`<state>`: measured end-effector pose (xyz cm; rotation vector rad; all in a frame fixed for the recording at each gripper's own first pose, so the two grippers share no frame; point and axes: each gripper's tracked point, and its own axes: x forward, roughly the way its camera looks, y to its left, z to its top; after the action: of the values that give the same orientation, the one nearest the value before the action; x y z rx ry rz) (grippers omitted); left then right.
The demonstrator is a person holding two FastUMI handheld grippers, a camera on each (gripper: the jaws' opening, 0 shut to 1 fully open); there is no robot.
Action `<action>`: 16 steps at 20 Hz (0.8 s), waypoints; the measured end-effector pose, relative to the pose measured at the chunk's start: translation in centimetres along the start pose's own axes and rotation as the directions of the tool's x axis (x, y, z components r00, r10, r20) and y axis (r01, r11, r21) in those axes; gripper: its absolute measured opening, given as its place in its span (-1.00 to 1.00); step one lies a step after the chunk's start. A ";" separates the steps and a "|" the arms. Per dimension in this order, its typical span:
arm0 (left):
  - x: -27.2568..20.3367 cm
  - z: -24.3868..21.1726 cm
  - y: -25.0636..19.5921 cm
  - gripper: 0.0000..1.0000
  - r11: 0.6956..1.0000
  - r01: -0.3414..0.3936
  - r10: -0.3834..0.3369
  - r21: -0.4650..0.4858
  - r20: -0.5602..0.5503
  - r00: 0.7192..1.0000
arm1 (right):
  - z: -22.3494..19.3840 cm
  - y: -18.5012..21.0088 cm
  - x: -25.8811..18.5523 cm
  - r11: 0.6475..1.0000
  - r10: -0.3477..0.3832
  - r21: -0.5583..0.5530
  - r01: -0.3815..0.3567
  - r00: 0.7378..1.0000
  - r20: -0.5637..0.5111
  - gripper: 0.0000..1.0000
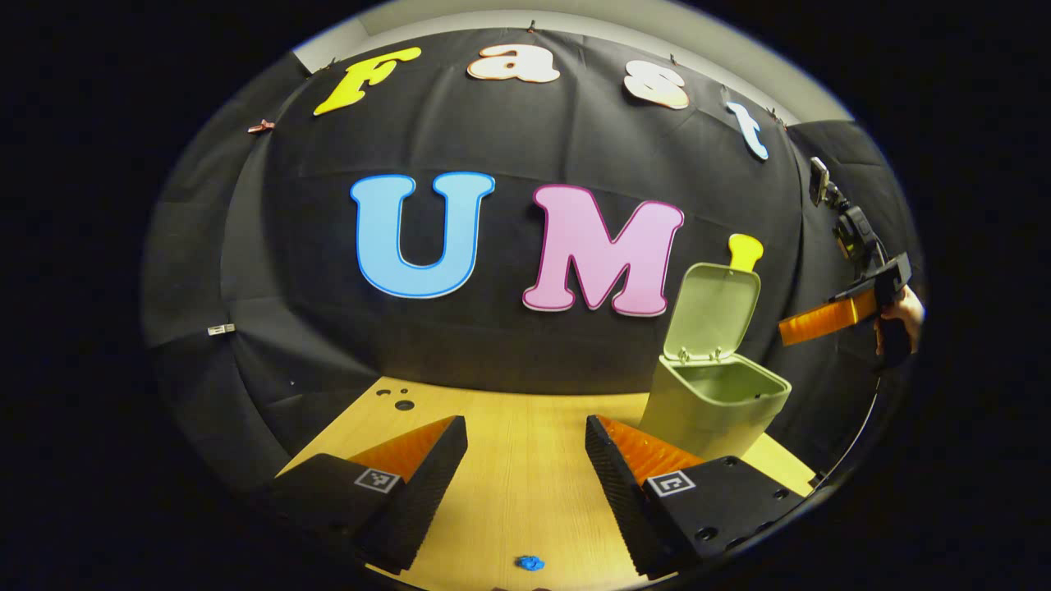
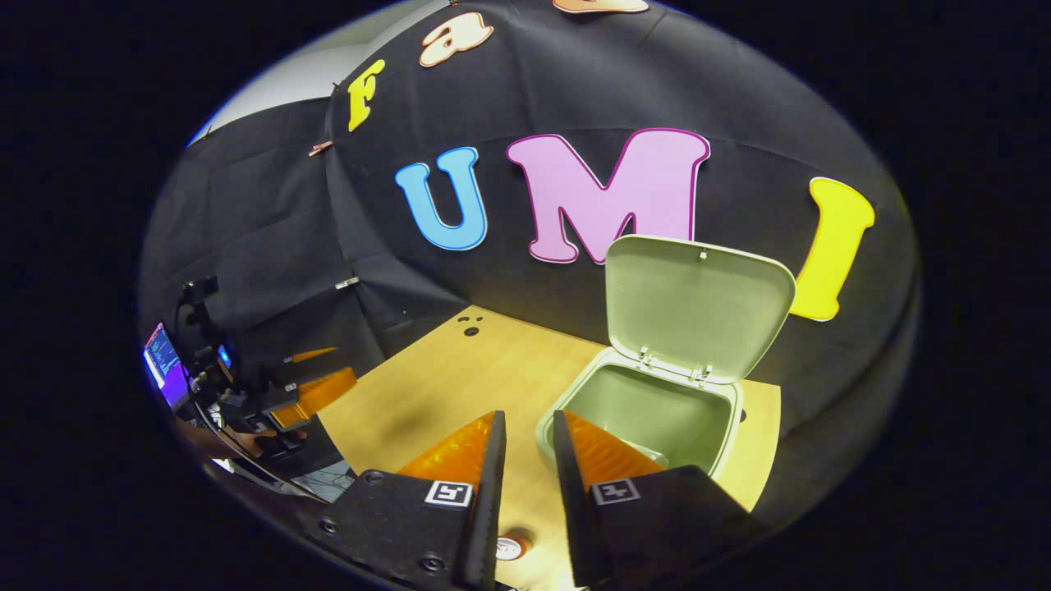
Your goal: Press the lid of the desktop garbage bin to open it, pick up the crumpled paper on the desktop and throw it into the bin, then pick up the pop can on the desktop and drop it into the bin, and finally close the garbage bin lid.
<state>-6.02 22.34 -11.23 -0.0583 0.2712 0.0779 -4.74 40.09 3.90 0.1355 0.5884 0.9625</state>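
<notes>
The desk (image 1: pixel 517 460), a pale wooden top, ran from the near edge back to the black cloth wall in both views. In the left gripper view a few dark round holes (image 1: pixel 402 402) marked its far left corner; the right gripper view showed the same holes (image 2: pixel 470 330) at the far middle.

The garbage bin (image 1: pixel 710 402) stood on the far right part of the desk, its lid (image 1: pixel 713 310) swung up and leaning back toward the wall. The right gripper view looked down into the open bin (image 2: pixel 649 414) from close by, with the raised lid (image 2: pixel 698 308) above it and the inside too shadowed to tell what it held. The left gripper view saw the bin from farther off and more from the side.

The left hand-held gripper (image 1: pixel 525 476) hovered over the near desk with its jaws wide apart and nothing between them. The right hand-held gripper (image 2: pixel 530 472) hung just in front of the bin's near rim, jaws parted only a little and empty. The left gripper view also caught the right hand-held gripper (image 1: pixel 829 318) at the far right, above the bin's height, with a hand (image 1: pixel 903 312) on it.

A monitor (image 2: pixel 164 365) glowed at the left edge of the right gripper view. A small round red-and-white thing (image 2: pixel 511 547) lay on the desk below the right jaws, too little of it visible to name. A small blue scrap (image 1: pixel 530 563) lay on the near desk in the left gripper view.
</notes>
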 end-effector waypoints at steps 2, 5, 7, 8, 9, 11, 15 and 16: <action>-0.1 -2.4 0.2 0.87 1.000 0.012 -0.012 -0.005 -0.042 0.999 | -0.2 0.5 -0.2 1.000 0.013 0.004 -0.013 1.000 0.010 -0.07; -0.6 -5.8 -0.1 0.87 0.998 0.052 -0.055 -0.036 -0.089 0.994 | -0.8 0.8 -0.7 1.000 0.021 0.007 -0.021 1.000 0.018 0.17; -0.4 -8.8 0.2 0.87 0.998 0.051 -0.054 -0.023 -0.155 0.986 | -1.0 0.9 -0.9 1.000 0.022 0.009 -0.022 0.999 0.024 0.24; -0.5 -10.1 0.3 0.87 0.998 0.053 -0.056 -0.018 -0.188 0.981 | -1.2 1.4 -1.1 0.999 0.033 0.018 -0.033 0.999 0.028 0.24; -0.6 -11.5 0.4 0.87 0.999 0.054 -0.055 -0.011 -0.217 0.975 | -1.3 1.9 -1.3 0.998 0.050 0.034 -0.051 0.998 0.033 0.24; -0.6 -13.8 0.5 0.87 0.998 0.060 -0.057 0.004 -0.262 0.964 | -1.5 2.9 -1.4 0.992 0.095 0.083 -0.099 0.994 0.048 0.24; -0.3 -18.0 0.1 0.87 0.997 0.081 -0.070 0.017 -0.346 0.935 | -1.5 3.6 -2.1 0.983 0.118 0.132 -0.128 0.990 0.080 0.25; -0.3 -18.9 0.1 0.87 0.996 0.085 -0.074 0.016 -0.361 0.929 | -1.7 3.5 -2.3 0.985 0.110 0.128 -0.120 0.991 0.081 0.28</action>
<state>-11.32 21.15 -29.38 -0.0524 0.6380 -0.0191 -9.23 40.01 4.68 0.3252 0.5816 1.0257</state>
